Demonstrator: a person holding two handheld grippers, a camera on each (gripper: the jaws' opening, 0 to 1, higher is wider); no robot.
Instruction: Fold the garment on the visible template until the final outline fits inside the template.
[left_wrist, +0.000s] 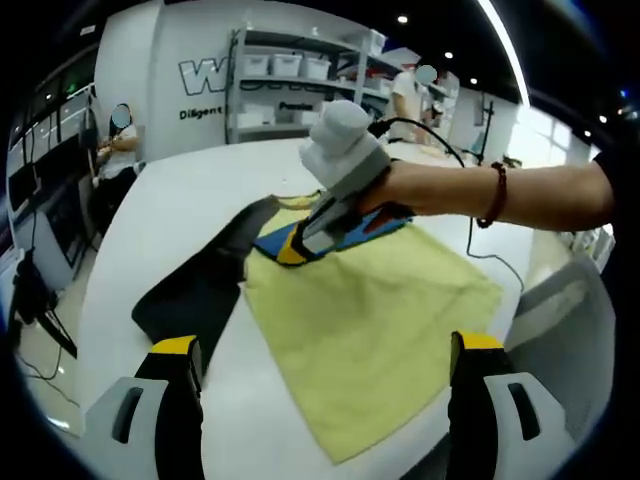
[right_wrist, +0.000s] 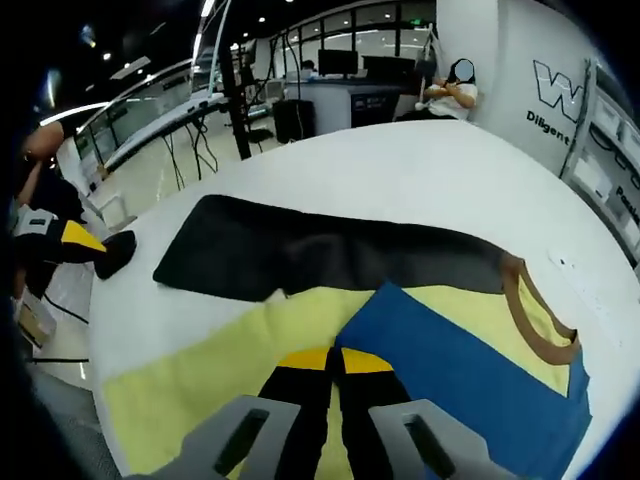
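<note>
The garment (right_wrist: 330, 290) lies flat on the white surface (right_wrist: 400, 190) — yellow body, black sleeve, blue panel, brown collar. The right gripper (right_wrist: 335, 360) is pinched on its blue-yellow fold; the left gripper (left_wrist: 320, 350) hovers wide apart above the yellow fabric.

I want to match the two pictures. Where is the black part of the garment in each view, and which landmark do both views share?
Left gripper view: the black part of the garment lies left of centre, beside the yellow cloth.
Right gripper view: the black part of the garment stretches across the middle, beyond the yellow cloth.
Shared landmark: the white table, with large letters on the white wall behind it.
</note>
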